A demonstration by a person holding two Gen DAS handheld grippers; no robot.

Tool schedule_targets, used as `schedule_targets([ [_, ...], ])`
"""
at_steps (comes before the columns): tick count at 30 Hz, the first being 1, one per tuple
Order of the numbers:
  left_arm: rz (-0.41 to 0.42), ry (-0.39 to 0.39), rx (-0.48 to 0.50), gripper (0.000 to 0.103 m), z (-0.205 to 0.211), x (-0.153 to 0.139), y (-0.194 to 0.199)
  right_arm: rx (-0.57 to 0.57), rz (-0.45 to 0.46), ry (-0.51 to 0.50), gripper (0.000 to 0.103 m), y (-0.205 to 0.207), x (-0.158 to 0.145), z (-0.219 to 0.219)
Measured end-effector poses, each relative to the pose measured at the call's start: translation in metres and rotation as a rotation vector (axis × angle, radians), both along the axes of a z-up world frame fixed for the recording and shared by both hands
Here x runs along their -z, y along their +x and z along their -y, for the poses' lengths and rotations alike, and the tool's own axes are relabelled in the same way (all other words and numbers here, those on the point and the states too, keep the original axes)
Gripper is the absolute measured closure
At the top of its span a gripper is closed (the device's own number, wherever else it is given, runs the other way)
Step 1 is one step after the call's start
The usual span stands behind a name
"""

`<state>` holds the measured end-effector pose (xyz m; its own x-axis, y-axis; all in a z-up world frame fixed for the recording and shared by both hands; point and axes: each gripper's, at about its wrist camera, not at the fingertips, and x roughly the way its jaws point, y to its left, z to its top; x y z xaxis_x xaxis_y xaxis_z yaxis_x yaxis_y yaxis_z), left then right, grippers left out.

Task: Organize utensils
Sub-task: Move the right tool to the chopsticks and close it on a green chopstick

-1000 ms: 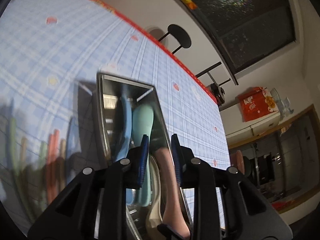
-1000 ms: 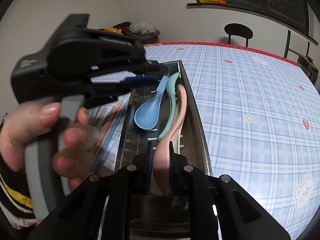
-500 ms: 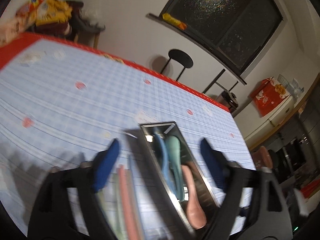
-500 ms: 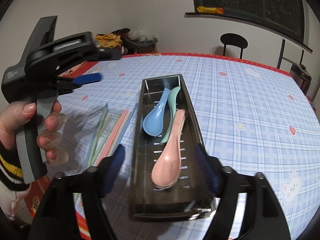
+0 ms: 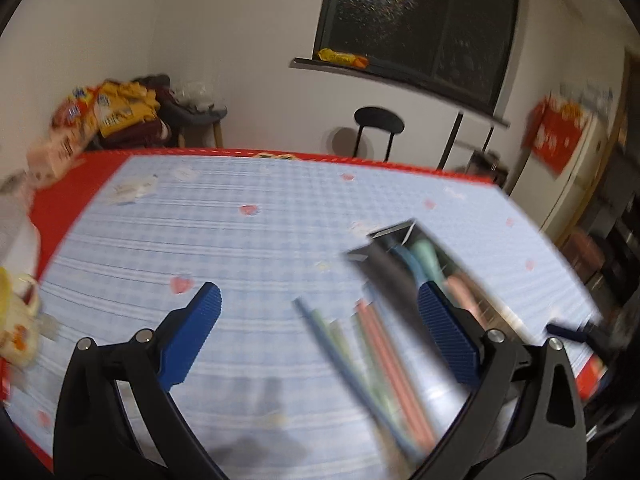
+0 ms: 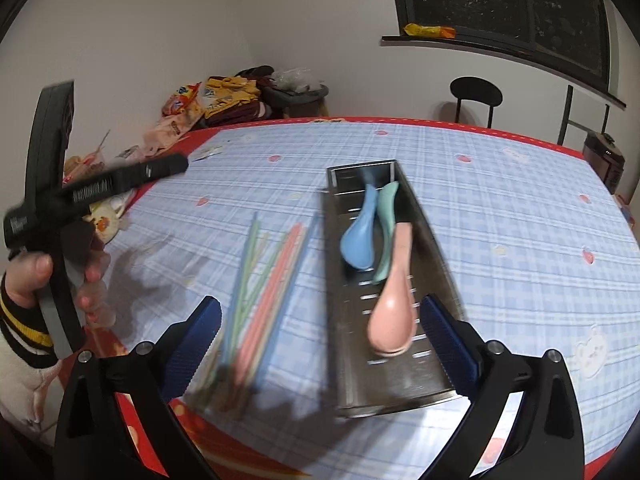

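Observation:
A steel utensil tray (image 6: 436, 248) lies on the blue checked tablecloth and holds a pink spoon (image 6: 394, 316), a blue spoon (image 6: 360, 240) and a green spoon (image 6: 386, 224). Several pastel chopsticks (image 6: 268, 280) lie on the cloth left of the tray. My right gripper (image 6: 320, 340) is open and empty above the tray's near end. My left gripper (image 5: 320, 332) is open and empty above the cloth, with the chopsticks (image 5: 372, 352) and the tray (image 5: 384, 264) blurred at its right. The left gripper also shows in the right wrist view (image 6: 72, 200), held in a hand.
Snack packets (image 6: 200, 100) are piled beyond the table's far left corner. A small printed bowl (image 6: 104, 216) stands near the left edge. A black chair (image 6: 476, 96) stands behind the table. The red table border (image 6: 280, 440) runs along the near edge.
Both grippers have opened and pulled back from the tray. The right one let go of the pink spoon, which now lies in the tray. The left one swung left over the cloth.

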<state>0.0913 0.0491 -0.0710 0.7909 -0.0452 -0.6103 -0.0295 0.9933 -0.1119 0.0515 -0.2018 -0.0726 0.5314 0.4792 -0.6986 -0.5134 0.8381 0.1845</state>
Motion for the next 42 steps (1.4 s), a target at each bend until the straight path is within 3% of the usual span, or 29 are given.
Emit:
schedule_targets([
  [3,-0.001,0.060,0.025,0.006,-0.006,0.009,-0.017,-0.019,0.004,0.014,0.006,-0.005,0.004,-0.010],
  [5,-0.008,0.058,0.033,0.006,-0.014,0.016,-0.027,-0.021,0.003,0.015,0.006,-0.009,0.008,-0.017],
  [7,-0.018,0.040,0.036,0.006,-0.023,0.024,-0.033,-0.027,-0.015,0.020,0.013,-0.010,0.013,-0.024],
  [9,-0.029,0.030,0.037,0.006,-0.029,0.032,-0.037,-0.036,-0.047,0.013,0.039,-0.009,0.021,-0.035],
  [10,-0.034,0.026,0.034,0.006,-0.032,0.035,-0.038,-0.038,-0.055,0.006,0.045,-0.009,0.023,-0.039],
  [12,-0.041,0.012,0.030,0.006,-0.037,0.042,-0.039,-0.055,-0.077,-0.009,0.065,-0.007,0.031,-0.051],
  [15,-0.051,0.002,0.023,0.006,-0.043,0.049,-0.040,-0.079,-0.105,-0.031,0.083,-0.006,0.040,-0.065],
  [20,-0.064,-0.002,0.029,0.006,-0.046,0.056,-0.043,-0.096,-0.119,-0.086,0.088,-0.003,0.053,-0.082],
  [31,-0.076,-0.029,0.027,0.008,-0.046,0.064,-0.037,-0.092,-0.105,-0.141,0.089,0.003,0.061,-0.097],
  [42,-0.114,-0.072,0.024,0.032,-0.058,0.074,-0.035,-0.131,-0.115,-0.164,0.090,0.004,0.070,-0.122],
])
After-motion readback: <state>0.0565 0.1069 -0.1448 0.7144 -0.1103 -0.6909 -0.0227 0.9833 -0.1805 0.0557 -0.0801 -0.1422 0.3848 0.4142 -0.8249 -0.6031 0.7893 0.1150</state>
